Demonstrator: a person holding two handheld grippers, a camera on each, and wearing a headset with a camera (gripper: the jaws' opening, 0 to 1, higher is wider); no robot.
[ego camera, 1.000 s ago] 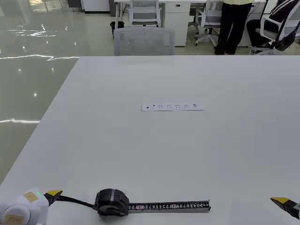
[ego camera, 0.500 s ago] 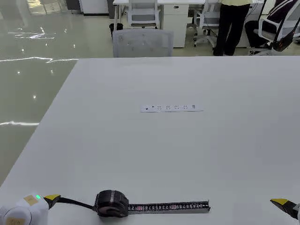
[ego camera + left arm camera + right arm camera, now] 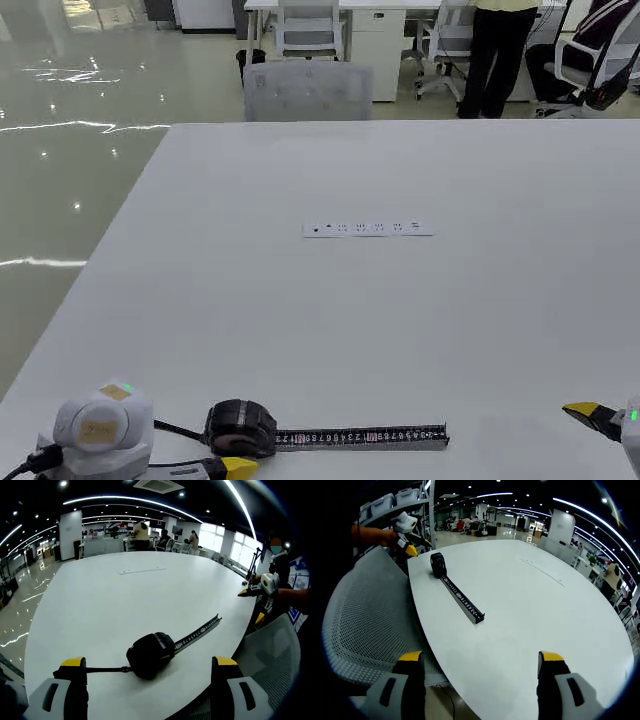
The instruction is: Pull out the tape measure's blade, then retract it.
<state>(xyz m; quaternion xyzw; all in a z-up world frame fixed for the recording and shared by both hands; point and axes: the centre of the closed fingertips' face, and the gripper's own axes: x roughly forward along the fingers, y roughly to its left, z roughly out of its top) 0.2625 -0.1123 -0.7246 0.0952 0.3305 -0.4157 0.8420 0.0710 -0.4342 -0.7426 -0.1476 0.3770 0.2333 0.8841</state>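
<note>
**Blade out, both grippers open**

The tape measure case (image 3: 240, 429) sits on the white table (image 3: 400, 330), and the table's near edge runs just beside it. The blade (image 3: 365, 437) is out of the case and lies flat, stretching away to the case's right, hook end well clear. A thin black strap (image 3: 180, 433) trails off the case's left side.

The left gripper (image 3: 225, 466) is right there at the case's near-left. In the left gripper view its jaws stand wide apart, with the case (image 3: 150, 654) ahead of and between them and nothing clamped.

The right gripper (image 3: 585, 412) is far to the case's right, past the blade's end and well apart from it. The right gripper view shows those jaws spread wide too, holding nothing.

A power strip (image 3: 367, 229) lies well beyond the case, out toward mid-table.
</note>
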